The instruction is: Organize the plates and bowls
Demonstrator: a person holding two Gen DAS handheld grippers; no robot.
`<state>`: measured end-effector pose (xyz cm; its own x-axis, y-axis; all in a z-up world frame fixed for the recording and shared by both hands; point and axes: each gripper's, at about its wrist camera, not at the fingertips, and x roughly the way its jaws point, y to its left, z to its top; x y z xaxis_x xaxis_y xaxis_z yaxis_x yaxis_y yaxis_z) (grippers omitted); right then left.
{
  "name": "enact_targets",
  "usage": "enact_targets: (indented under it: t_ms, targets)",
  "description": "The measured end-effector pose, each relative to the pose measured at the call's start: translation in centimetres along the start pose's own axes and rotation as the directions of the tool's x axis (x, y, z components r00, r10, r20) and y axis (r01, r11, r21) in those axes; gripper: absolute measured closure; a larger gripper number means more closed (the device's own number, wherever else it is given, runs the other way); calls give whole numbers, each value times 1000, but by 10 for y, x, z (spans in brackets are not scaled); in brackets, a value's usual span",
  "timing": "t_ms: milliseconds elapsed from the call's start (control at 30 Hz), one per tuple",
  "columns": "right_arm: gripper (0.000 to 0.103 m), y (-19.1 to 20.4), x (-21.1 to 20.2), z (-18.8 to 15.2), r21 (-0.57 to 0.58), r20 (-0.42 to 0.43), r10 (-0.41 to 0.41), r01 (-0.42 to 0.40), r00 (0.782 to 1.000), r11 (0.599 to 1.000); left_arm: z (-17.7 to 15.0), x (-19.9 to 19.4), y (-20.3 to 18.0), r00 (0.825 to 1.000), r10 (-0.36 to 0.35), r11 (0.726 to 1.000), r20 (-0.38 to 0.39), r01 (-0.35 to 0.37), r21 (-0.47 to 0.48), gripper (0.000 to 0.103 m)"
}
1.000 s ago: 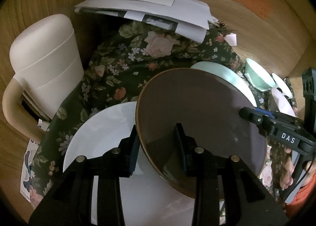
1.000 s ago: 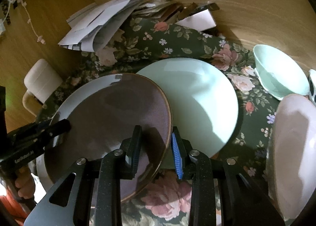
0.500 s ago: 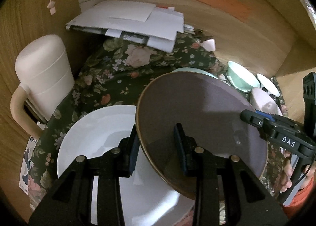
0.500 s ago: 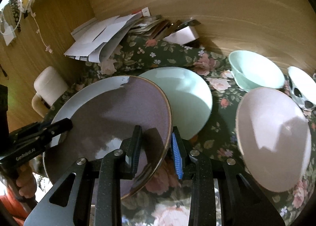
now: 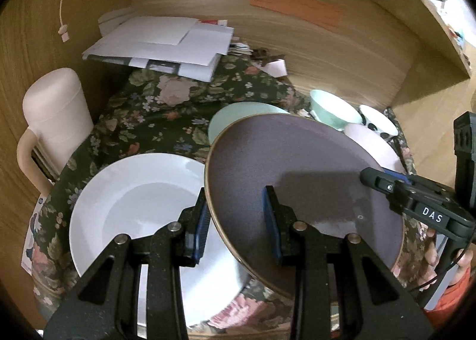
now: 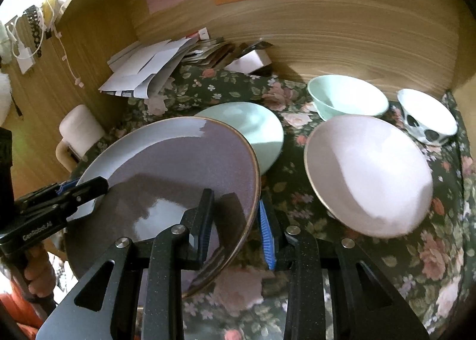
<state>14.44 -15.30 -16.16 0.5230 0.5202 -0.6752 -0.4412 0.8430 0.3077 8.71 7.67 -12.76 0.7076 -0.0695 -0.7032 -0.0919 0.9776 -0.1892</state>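
Since a second ago we have lifted the purple plate (image 5: 297, 191), left claw (image 5: 235, 221) and right claw (image 6: 235, 221) clamped on opposite rims, beside the white plate (image 5: 134, 209).

Tilted purple plate (image 5: 300, 173) above white plate (image 5: 139, 200), mint plate (image 6: 253, 126) behind; 3 bowls (image 6: 366, 170) rightward.

You can read "DAS" on the right gripper (image 5: 386, 188) and "GenRobot.AI" on the left gripper (image 6: 86, 187).
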Motion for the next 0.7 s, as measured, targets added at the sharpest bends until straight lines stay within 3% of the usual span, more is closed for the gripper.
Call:
enact_targets:
  t_ms: [700]
  targets:
    - [77, -36, -36, -46, 71, -1, -31, 31, 1000, 997, -32, -7, -51, 998, -44, 997, -39, 47, 64, 69]
